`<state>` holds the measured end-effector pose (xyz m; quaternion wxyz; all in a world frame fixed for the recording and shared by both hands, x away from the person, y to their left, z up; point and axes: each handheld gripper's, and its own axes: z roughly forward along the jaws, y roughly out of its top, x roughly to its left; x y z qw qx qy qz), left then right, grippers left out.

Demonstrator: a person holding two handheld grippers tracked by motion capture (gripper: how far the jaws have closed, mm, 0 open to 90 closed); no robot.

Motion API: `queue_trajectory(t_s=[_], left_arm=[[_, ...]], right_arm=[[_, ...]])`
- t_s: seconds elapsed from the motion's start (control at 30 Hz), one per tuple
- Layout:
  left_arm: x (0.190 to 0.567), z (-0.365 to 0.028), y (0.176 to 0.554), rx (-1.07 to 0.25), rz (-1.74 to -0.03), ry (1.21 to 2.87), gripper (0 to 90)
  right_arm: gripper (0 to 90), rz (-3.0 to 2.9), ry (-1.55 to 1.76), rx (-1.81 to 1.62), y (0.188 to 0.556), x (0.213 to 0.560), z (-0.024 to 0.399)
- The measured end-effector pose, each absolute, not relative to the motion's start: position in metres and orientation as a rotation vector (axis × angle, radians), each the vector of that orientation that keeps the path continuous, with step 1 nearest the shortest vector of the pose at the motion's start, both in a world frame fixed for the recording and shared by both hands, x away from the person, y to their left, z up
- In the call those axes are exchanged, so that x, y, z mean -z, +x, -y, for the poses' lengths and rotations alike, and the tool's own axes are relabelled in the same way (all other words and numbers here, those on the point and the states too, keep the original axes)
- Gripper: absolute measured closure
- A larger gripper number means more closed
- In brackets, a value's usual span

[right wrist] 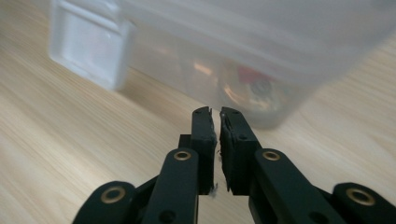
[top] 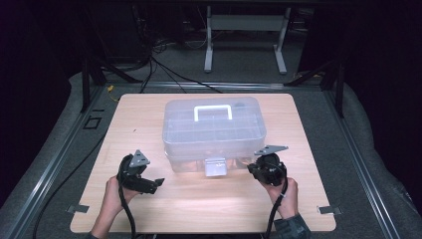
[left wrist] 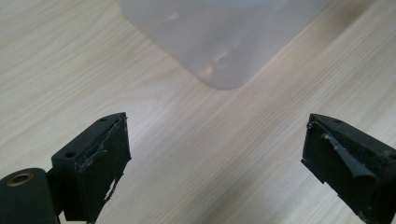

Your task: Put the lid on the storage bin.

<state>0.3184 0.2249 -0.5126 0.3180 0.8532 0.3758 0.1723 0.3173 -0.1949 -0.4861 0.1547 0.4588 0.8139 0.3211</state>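
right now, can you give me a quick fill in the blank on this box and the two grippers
1. The clear box sits on a ____ table.
2. The left hand-held gripper has its jaws ____.
3. The right hand-held gripper has its jaws ____.
4. The handle on the lid is ____ in colour.

Missing words: wooden; open; shut; white

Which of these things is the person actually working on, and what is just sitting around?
In use:
box
latch
handle
left tool, open
right tool, shut, empty

Just about:
table
cables on the floor
white frame behind
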Motion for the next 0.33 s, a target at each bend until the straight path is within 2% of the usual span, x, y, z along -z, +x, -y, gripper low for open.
queue_trajectory(t_s=[0.03,0.07,0.27,0.33], left_arm=[[0.516,-0.227,0.318,-0.458,-1.004,2.246,6.4],[0.520,-0.230,0.317,-0.462,-1.020,2.249,5.4],[0.538,-0.240,0.311,-0.464,-1.075,2.245,0.4],[0.543,-0.242,0.310,-0.461,-1.089,2.236,0.2]], right_arm=[[81.3,-2.321,1.322,-0.908,0.314,0.489,0.199],[75.1,-2.308,1.325,-0.896,0.312,0.493,0.204],[31.2,-2.237,1.406,-0.832,0.302,0.514,0.228],[20.0,-2.215,1.432,-0.823,0.300,0.521,0.234]])
